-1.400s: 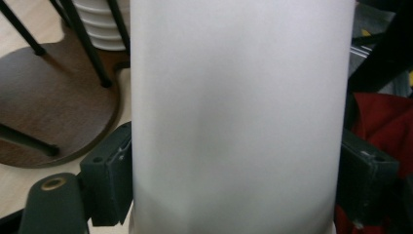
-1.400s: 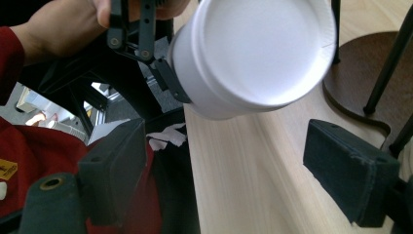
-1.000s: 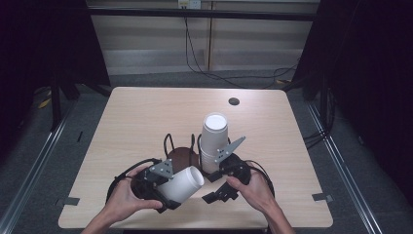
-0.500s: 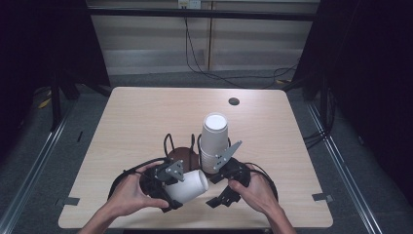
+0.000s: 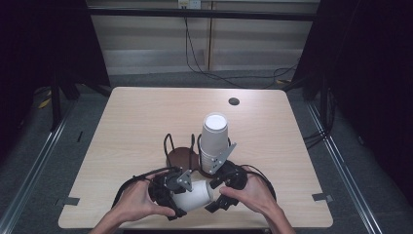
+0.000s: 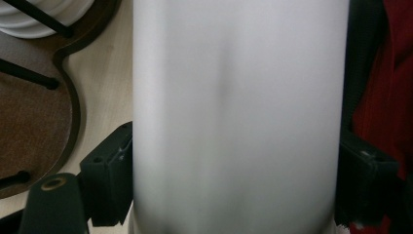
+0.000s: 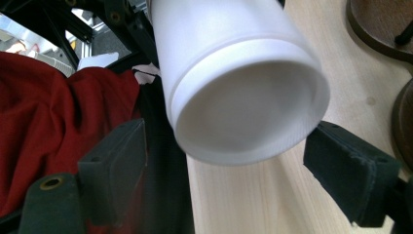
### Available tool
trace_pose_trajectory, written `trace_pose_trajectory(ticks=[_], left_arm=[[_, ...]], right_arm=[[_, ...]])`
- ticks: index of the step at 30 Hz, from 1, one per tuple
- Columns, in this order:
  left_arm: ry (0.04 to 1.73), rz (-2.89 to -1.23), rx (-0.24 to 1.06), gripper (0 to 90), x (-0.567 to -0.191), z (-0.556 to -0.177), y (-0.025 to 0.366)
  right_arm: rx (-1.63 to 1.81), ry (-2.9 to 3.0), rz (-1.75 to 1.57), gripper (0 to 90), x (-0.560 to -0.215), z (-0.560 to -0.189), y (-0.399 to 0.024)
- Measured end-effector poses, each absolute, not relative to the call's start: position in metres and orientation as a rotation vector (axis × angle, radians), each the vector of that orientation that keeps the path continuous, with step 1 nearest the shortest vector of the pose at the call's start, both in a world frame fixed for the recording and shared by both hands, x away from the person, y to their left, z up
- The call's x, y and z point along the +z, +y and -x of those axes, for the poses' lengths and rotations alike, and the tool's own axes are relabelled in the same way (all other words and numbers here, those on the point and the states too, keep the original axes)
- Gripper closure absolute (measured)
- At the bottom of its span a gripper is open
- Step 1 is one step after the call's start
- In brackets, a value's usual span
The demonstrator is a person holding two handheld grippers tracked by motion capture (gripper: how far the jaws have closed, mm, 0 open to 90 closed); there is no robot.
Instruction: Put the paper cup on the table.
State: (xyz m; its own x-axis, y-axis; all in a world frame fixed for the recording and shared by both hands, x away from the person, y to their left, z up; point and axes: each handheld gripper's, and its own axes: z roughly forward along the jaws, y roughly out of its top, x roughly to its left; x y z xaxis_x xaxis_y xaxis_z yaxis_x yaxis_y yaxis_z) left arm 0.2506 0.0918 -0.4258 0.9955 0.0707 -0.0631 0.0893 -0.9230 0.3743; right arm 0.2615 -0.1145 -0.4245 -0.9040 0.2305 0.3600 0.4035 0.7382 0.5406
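Lying on its side near the table's front edge, a white cup is clamped across its wall by the left gripper; in the left gripper view both jaws press against the cup. Its base faces the right gripper, whose jaws have just been opening and now stand spread on either side of the cup's end, neither pad touching it in the right gripper view.

Just behind both grippers stands a dark brown holder with thin black wire uprights. One of its round bays is bare wood; the other carries a tall stack of white cups, upside down, bases up. That stack rises right beside the right gripper's grey plate, so it crowds the space behind the right hand. The left hand grips its tool from below the cup. A small dark hole sits far back on the table, well apart from everything. Red cloth shows beyond the cup in the right gripper view.
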Motion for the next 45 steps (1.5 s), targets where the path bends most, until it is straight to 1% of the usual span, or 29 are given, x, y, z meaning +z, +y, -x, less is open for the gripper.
trace_pose_trajectory(ticks=[3, 8, 13, 15, 18, 30, 34, 36, 38, 41, 44, 45], left_arm=[[0.108, -2.756, -0.058, 17.3, -0.426, -0.250, 0.090], [0.103, -2.749, -0.069, 17.3, -0.426, -0.248, 0.088], [0.058, -2.755, -0.089, 17.5, -0.425, -0.243, 0.084], [0.069, -2.750, -0.103, 17.5, -0.424, -0.242, 0.082], [0.045, -2.755, -0.109, 17.5, -0.424, -0.241, 0.081], [0.042, -2.746, -0.136, 17.5, -0.424, -0.238, 0.080], [0.044, -2.734, -0.129, 16.7, -0.422, -0.240, 0.081], [0.050, -2.703, -0.126, 15.9, -0.422, -0.239, 0.083], [0.021, -2.704, -0.110, 15.3, -0.422, -0.240, 0.084], [0.011, -2.696, -0.093, 14.0, -0.423, -0.240, 0.085], [0.035, -2.662, -0.097, 13.2, -0.424, -0.241, 0.087], [0.014, -2.661, -0.087, 13.3, -0.424, -0.241, 0.088]], right_arm=[[-0.910, -2.673, 0.505, 17.9, -0.424, -0.261, -0.113], [-0.888, -2.669, 0.496, 16.5, -0.426, -0.261, -0.110], [-0.850, -2.645, 0.462, 17.6, -0.429, -0.261, -0.104], [-0.839, -2.635, 0.456, 17.7, -0.430, -0.260, -0.101], [-0.840, -2.628, 0.433, 21.3, -0.430, -0.260, -0.099], [-0.826, -2.636, 0.414, 24.1, -0.428, -0.257, -0.097], [-0.838, -2.643, 0.414, 24.7, -0.427, -0.258, -0.099], [-0.837, -2.643, 0.422, 24.9, -0.425, -0.257, -0.099], [-0.830, -2.650, 0.428, 25.0, -0.423, -0.256, -0.099], [-0.816, -2.674, 0.437, 25.1, -0.422, -0.255, -0.097], [-0.816, -2.668, 0.455, 25.0, -0.422, -0.255, -0.096], [-0.822, -2.664, 0.464, 25.1, -0.422, -0.255, -0.096]])
